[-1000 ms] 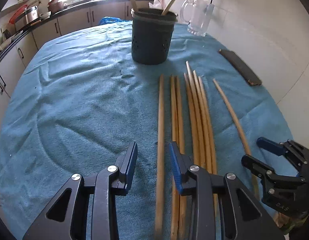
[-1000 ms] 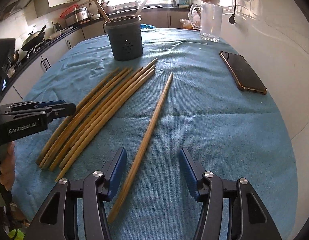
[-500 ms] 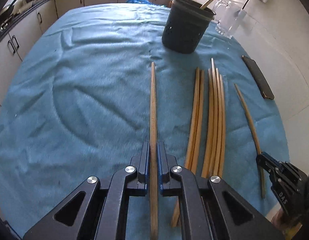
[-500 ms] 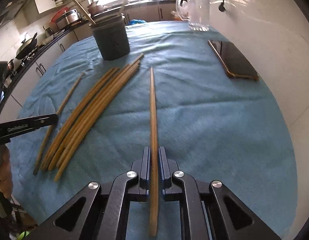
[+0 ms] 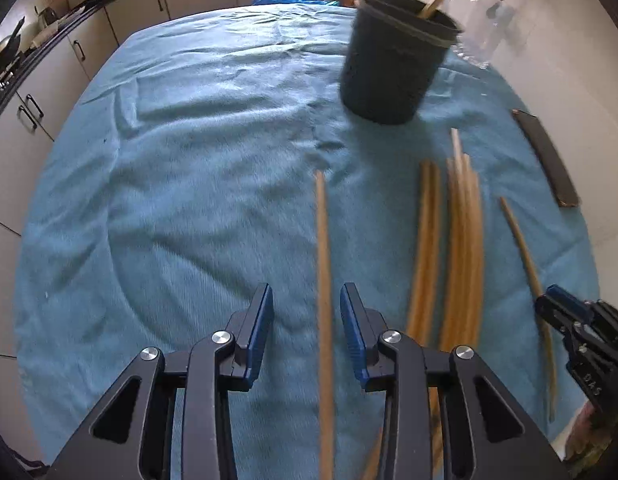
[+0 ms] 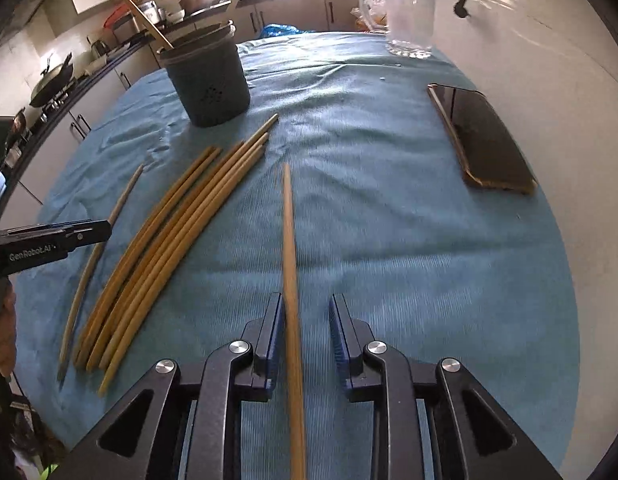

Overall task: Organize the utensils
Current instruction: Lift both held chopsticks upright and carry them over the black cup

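Several long wooden chopsticks [image 6: 177,236] lie in a bundle on the blue cloth [image 6: 409,240]. A dark utensil holder [image 5: 393,64] stands at the far side with a couple of sticks in it; it also shows in the right wrist view [image 6: 207,80]. My left gripper [image 5: 307,328] is open, with one chopstick [image 5: 323,264] lying between its jaws, nearer the right one. My right gripper [image 6: 307,332] is open, with another chopstick [image 6: 289,240] between its jaws, against the left pad. The bundle also shows in the left wrist view [image 5: 457,248].
A dark phone [image 6: 481,140] lies on the cloth at the right. A glass mug [image 6: 409,16] stands at the far edge. Kitchen cabinets and a counter [image 5: 109,12] run behind the table. The left gripper's side shows in the right wrist view [image 6: 49,240].
Both grippers were shut on a chopstick half a second ago; now both have opened and the sticks lie loose between the jaws. Both views have shifted.
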The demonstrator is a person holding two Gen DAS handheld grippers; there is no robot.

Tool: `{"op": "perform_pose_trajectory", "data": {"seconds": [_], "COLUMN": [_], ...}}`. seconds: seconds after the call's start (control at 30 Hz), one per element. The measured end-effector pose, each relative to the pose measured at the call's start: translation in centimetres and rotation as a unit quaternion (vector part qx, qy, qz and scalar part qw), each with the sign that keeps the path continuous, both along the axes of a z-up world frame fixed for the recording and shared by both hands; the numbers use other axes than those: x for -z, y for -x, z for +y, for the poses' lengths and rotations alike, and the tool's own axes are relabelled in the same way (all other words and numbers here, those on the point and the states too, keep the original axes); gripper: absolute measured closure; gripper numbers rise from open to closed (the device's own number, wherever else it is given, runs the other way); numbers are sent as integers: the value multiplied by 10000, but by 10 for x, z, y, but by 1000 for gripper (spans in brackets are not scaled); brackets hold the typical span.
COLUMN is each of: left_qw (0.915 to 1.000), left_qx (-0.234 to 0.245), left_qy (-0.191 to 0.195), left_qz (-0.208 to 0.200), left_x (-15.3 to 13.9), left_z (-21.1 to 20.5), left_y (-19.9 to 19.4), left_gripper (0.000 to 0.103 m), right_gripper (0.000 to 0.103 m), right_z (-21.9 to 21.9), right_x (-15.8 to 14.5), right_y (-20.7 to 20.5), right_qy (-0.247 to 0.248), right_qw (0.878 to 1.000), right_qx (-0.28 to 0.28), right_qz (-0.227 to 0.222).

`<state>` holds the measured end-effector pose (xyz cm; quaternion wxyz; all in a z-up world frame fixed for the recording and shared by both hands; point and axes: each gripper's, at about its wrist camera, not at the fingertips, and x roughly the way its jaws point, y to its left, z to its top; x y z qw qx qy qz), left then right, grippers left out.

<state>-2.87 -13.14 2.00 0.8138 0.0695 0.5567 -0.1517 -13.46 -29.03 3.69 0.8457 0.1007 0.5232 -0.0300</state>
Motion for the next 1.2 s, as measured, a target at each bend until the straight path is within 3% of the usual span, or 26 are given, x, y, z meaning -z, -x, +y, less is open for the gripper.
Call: {"op": "perform_pose_trajectory", "data": {"seconds": [0.3,0.4,0.47,0.6,0.93,1.2], "left_qw": [10000,9999,9997,9985,9899,9768], "left_qx": [55,-28,-29,-133,-41,-8], "left_qy": [0,164,221,529,908,1217], "left_qz": [-2,-21,-83,-20,-1092,-1764], "left_x": [-1,-2,-1,-5,-82,-130], "left_z": [-13,-15,-17,-13,15,31], "left_y": [-15,-18,-20,-20,24,63], "left_gripper": [70,70,95,97,97,97], "right_gripper": [78,88,96,96,96,96], "right_z": [9,12,13,12,-8,-10], "right_x": [3,3,3,3,-57,-119], "right_y": [-64,-77,-82,-82,-45,-1], "right_qy": [446,456,483,418,-28,-230], "right_qw": [9981,9977,9974,9976,9963,9828], "right_qx": [-303,-353,-417,-508,-125,82], "right_qz": [309,356,343,217,-852,-1831]}}
